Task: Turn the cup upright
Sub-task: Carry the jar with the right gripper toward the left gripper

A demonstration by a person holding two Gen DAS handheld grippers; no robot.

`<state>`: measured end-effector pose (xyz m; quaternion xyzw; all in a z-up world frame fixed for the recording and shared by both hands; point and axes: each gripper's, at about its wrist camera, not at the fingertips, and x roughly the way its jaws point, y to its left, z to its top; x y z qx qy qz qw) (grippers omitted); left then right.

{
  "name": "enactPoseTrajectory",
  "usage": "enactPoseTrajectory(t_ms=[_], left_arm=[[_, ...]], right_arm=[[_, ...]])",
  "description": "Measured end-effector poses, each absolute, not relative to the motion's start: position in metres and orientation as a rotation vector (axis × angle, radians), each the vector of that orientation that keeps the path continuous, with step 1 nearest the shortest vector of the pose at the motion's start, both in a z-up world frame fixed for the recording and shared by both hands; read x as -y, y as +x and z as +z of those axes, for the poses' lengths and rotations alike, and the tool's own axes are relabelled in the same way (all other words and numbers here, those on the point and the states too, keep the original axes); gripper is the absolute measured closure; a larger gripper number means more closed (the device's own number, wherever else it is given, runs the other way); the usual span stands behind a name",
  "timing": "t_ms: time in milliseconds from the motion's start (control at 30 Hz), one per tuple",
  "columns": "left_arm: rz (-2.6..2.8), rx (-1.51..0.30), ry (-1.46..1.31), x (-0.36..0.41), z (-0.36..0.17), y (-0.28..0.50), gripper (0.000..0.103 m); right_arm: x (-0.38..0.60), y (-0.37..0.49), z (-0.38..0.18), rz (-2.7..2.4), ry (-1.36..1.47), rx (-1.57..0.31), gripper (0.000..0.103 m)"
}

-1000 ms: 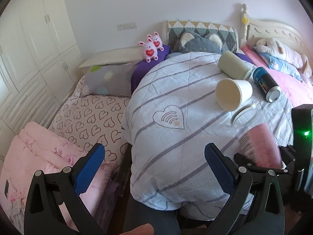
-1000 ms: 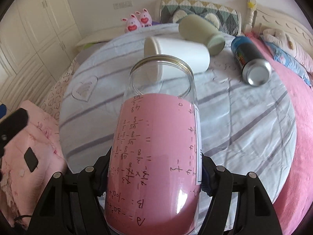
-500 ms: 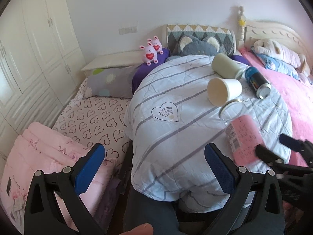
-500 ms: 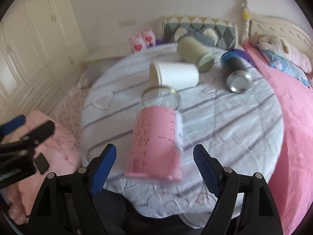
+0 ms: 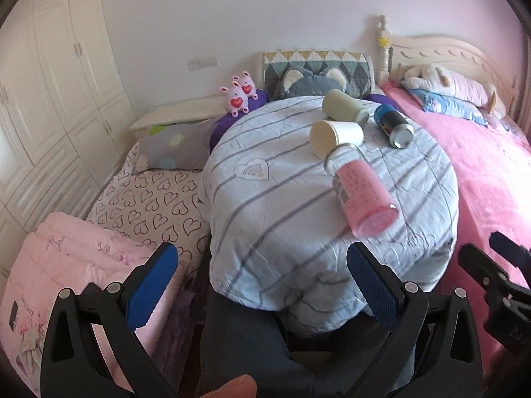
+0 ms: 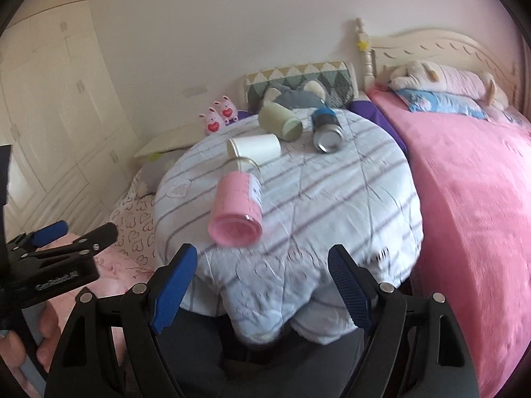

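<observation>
Pink glass cup (image 6: 237,209): lying on its side on the striped quilt (image 6: 348,199), mouth toward 12 o'clock, touching the white paper cup (image 6: 255,146).
Left gripper (image 5: 262,285): wide open, holding nothing.
Right gripper (image 6: 262,285): wide open, holding nothing.

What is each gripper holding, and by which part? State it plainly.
Nothing is held. The left gripper and right gripper are both open and empty; the pink glass cup lies on its side on the quilt, apart from both.

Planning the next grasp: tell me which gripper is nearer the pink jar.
Right. The right gripper is open just short of the pink jar, lined up with its base. The left gripper is open too, but off to the jar's left and farther back.
</observation>
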<state>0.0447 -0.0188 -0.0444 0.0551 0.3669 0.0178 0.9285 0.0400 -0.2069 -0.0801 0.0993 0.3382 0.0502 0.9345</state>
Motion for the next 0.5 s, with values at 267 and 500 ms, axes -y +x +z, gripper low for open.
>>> enactPoseTrajectory(t_ms=[267, 500], left_arm=[[0.033, -0.732, 0.121, 0.023, -0.039, 0.031, 0.0], [0.008, -0.781, 0.085, 0.034, -0.05, 0.046, 0.0]], right_arm=[[0.203, 0.033, -0.079, 0.138, 0.203, -0.676, 0.021], [0.215, 0.035, -0.085, 0.108, 0.205, -0.689, 0.021]])
